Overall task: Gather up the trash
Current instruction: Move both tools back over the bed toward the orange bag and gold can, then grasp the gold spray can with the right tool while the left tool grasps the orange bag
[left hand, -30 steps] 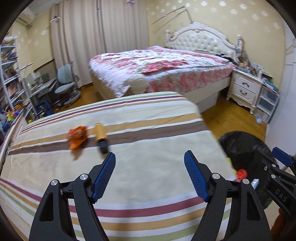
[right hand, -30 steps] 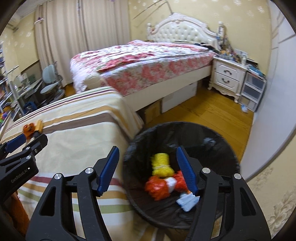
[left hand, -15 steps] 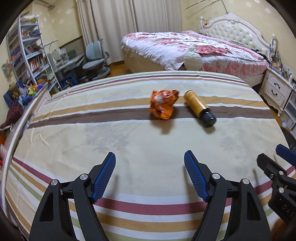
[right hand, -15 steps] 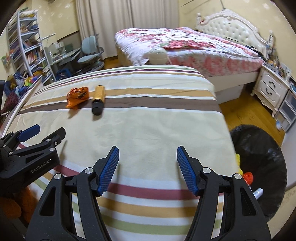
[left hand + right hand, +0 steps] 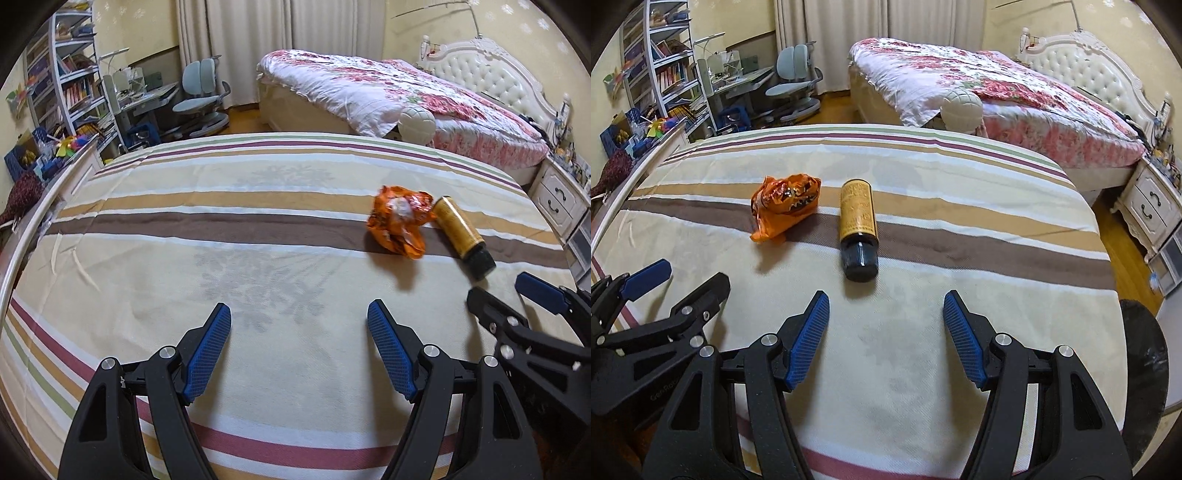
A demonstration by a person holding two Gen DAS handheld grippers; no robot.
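Mostly we find no writing we can read: the bottle [image 5: 858, 227] has a gold label with print too fine to make out, and the wrapper [image 5: 785, 205] shows only black marks on orange. Both lie side by side on the striped bedspread [image 5: 960, 258]. Our left gripper [image 5: 299, 350] hovers low, wide open and empty, wrapper at one o'clock. Our right gripper [image 5: 884, 338] hovers likewise, open and empty, bottle at eleven o'clock. The bin [image 5: 1145, 350] sits at three o'clock.

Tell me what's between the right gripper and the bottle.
Nothing: only bare striped sheet separates the right gripper from the bottle, seen in the right wrist view.
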